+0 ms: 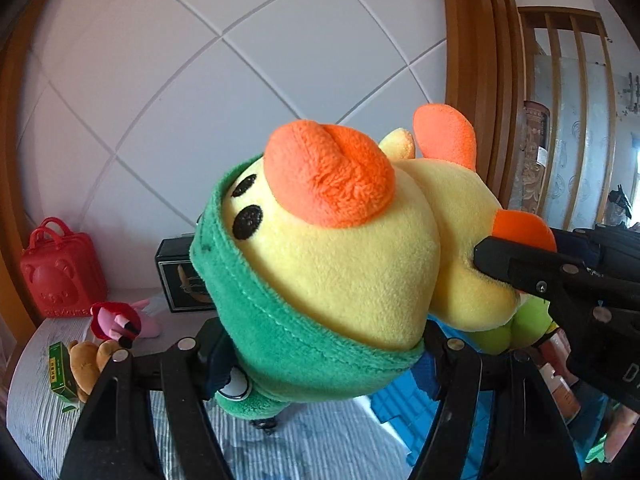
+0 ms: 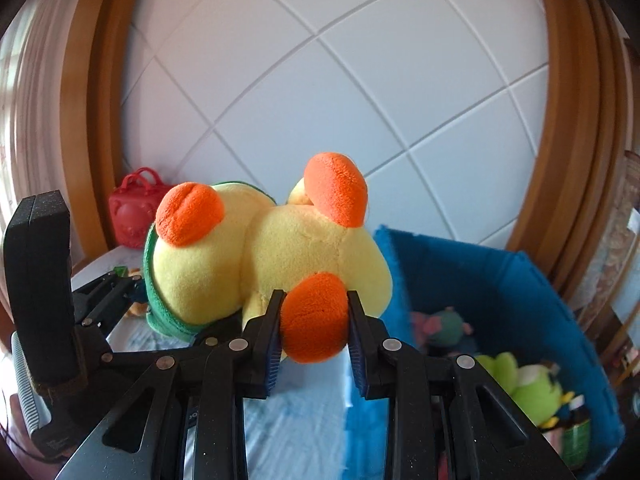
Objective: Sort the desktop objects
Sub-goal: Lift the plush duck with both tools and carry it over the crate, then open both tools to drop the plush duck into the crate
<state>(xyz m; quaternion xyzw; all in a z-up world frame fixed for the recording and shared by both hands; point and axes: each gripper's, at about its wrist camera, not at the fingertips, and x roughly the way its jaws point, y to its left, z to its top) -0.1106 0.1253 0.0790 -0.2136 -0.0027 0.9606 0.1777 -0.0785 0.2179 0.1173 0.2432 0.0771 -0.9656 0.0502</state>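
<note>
**Plush duck held in the air by both grippers, blue bin alongside**

The white striped bench point(image 1: 304, 452) carries everything. On its right side sits the blue fabric storage bin point(image 2: 500, 292), open at the top. Inside it lie a lime-green plush toy point(image 2: 532, 384), a small dark green and pink plush point(image 2: 444, 326) that is too blurred to name, and a little green-labelled bottle point(image 2: 576, 432) near the front wall.

The task's thing, a soft yellow plush duck with an orange beak, orange feet and a green fleece hood point(image 1: 344, 264), hangs clear of the bench, lying on its back between the two grippers, to the left of the bin and near its rim. The left gripper point(image 1: 320, 344) has its fingers clamped on the hooded head, standing about half apart around that wide bulk. The right gripper point(image 2: 314, 330) has its fingers clamped on one orange foot.

The duck looks light, squashy and non-slip; it should tolerate a firm squeeze and a drop. The foot is a floppy hold, so the head grip likely carries the weight.

Farther back on the bench stand a red plastic bear-embossed case point(image 1: 60, 272), a black box with a printed front point(image 1: 180, 280), a small brown plush bear point(image 1: 86, 364) and a green carton point(image 1: 62, 372).
</note>
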